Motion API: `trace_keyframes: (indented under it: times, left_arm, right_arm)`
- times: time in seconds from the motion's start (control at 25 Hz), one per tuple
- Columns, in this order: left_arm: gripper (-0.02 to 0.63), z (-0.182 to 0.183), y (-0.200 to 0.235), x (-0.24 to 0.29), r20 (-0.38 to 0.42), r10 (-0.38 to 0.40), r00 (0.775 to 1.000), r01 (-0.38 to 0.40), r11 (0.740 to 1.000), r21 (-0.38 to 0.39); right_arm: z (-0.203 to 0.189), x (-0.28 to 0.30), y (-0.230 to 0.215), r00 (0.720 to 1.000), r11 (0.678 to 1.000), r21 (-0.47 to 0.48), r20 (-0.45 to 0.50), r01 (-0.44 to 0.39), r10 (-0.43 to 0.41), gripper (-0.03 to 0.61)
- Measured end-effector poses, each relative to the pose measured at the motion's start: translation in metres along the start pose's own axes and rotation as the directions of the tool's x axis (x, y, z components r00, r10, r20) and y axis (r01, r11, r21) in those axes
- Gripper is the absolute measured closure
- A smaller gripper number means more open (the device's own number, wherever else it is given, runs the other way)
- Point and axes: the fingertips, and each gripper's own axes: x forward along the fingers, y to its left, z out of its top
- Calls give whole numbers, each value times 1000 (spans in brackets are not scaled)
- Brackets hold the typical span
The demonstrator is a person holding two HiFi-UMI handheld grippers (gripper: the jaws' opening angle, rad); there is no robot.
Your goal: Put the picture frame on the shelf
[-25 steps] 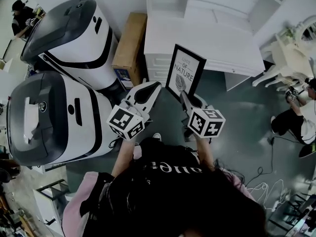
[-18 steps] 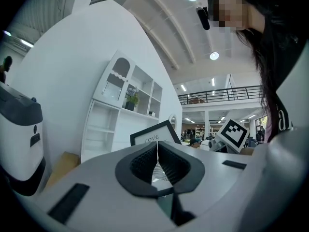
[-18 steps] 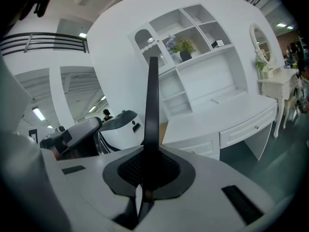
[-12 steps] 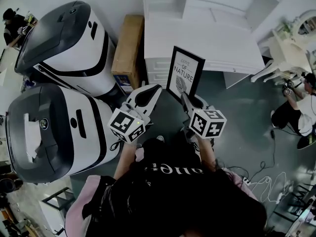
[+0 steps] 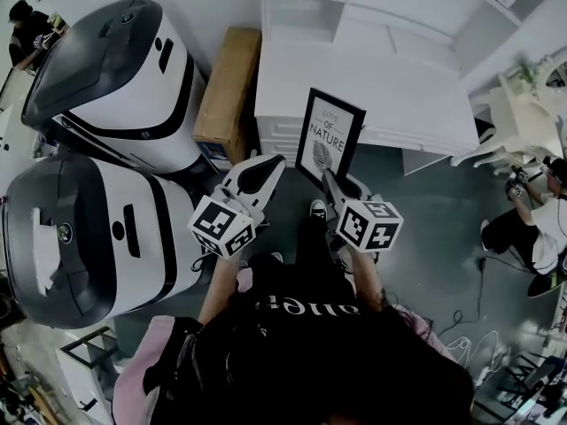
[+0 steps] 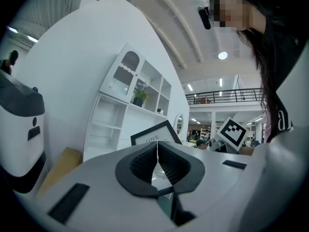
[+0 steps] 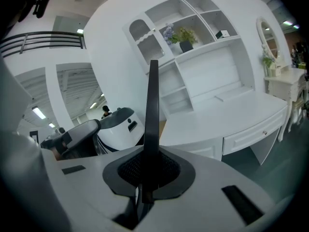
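Jaws of the right gripper (image 5: 330,181) are clenched on the picture frame (image 5: 330,137). In the right gripper view the frame (image 7: 153,111) stands edge-on as a thin dark bar that rises straight up from between the black pads of this gripper (image 7: 145,172).

The left gripper (image 5: 262,168) has its jaws pressed together with nothing between them; in the left gripper view the two ribbed pads (image 6: 145,162) meet in a thin line. This gripper sits just to the left of the frame's lower corner, close to it but apart from it.

The black frame is held upright in the air over the dark floor (image 5: 425,202), just before the near edge of the white desk (image 5: 372,87). Its white print, with the words "LOVE OF NATURE" and a leaf drawing, faces the person. The frame is not yet on the shelf unit (image 5: 301,3), which stands at the far side of the desk. In the right gripper view a potted plant (image 7: 184,37) stands in one of the upper compartments.

To the left of the desk a brown box (image 5: 229,82) leans by the wall, and further left are two large white and dark grey machines (image 5: 115,69). At the far right a person (image 5: 532,215) sits low on the floor.
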Motion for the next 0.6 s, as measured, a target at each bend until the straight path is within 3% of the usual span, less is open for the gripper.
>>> trace_keyframes:
  times: [0.6]
  left_arm:
    - [596, 3, 50, 174, -25, 163, 986, -163, 987, 8]
  right_arm:
    - [117, 78, -130, 987, 988, -32, -65, -149, 147, 518]
